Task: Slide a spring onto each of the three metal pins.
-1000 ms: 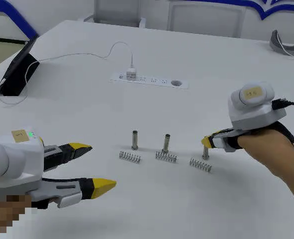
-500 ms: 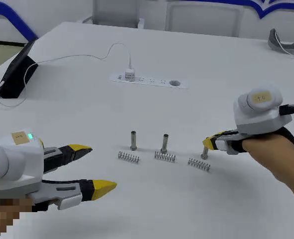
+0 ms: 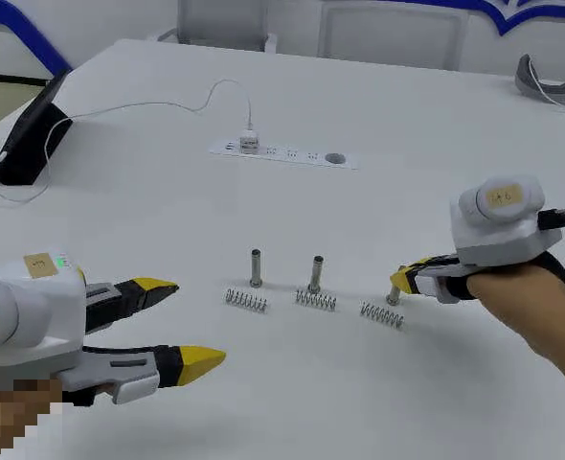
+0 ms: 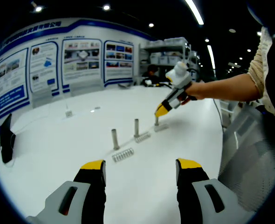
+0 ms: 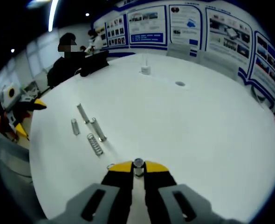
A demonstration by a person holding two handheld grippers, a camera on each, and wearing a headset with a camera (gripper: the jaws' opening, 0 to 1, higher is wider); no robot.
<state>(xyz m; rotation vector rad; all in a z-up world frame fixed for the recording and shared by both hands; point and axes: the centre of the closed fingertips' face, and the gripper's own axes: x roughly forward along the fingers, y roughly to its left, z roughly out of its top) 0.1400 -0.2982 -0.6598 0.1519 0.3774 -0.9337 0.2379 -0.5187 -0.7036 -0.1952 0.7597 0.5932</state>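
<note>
— Across the white counter, from the head view, what stands where?

— Three short grey metal pins stand upright in a row: the left pin, the middle pin and the right pin. Just in front of each, flat on the counter, lies a small coiled steel spring: the left spring, the middle spring and the right spring.

— And the tools?

— The right tool has its yellow tips at the right pin. The left tool hangs low and near the person, well apart from the row, jaws spread wide. A white power strip lies farther back (a black tablet leans near the far left edge).

— The left gripper view?

— The left tool gapes, with bare counter between its yellow tips. Beyond it runs the row of pins and springs, and the right tool meets the farthest pin.

— The right gripper view?

— The right tool is closed around the right pin, whose round top shows between the tips. The other pins and springs trail away to the upper left, and the left tool sits at the left edge.
</note>
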